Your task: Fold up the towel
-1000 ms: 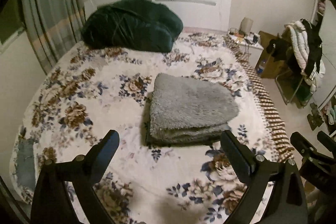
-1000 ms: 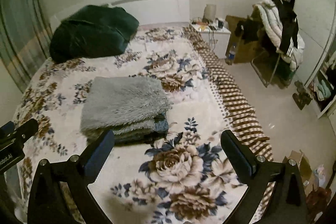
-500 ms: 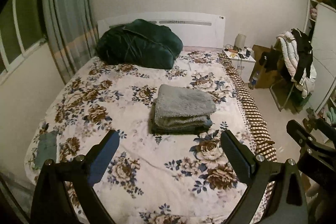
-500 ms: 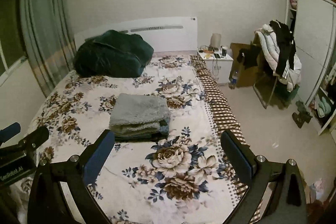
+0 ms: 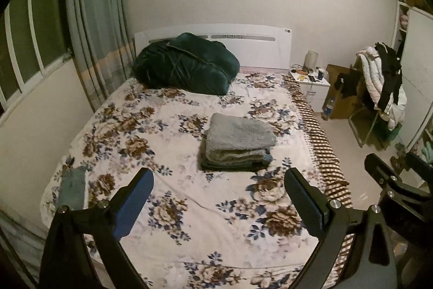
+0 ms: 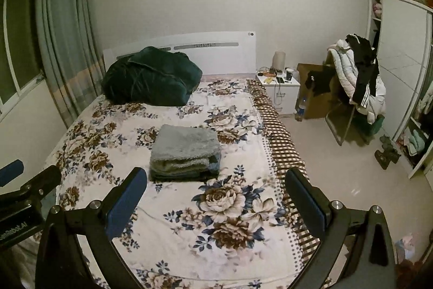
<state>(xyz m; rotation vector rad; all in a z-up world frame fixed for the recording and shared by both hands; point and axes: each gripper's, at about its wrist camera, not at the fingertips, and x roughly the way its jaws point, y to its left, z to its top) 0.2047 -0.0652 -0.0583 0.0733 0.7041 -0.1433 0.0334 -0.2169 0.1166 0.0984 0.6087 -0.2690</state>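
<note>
A grey fluffy towel (image 5: 239, 138) lies folded in a neat stack on the floral bedspread (image 5: 167, 194), right of the bed's middle; in the right wrist view the towel (image 6: 186, 146) sits left of centre. My left gripper (image 5: 219, 182) is open and empty, held well back over the foot of the bed. My right gripper (image 6: 216, 180) is also open and empty, equally far from the towel. The right gripper shows at the left wrist view's right edge (image 5: 389, 178), and the left gripper at the right wrist view's left edge (image 6: 29, 186).
A dark green duvet (image 5: 186, 65) is bundled at the white headboard (image 5: 257, 45). Curtains (image 5: 92, 26) and a window are on the left. A white nightstand (image 6: 280, 88), a chair heaped with clothes (image 6: 357, 83) and a wardrobe (image 6: 400, 58) stand right of the bed.
Both grippers have pulled back and up from the folded towel, so the whole bed and room have come into view. The towel stays put.
</note>
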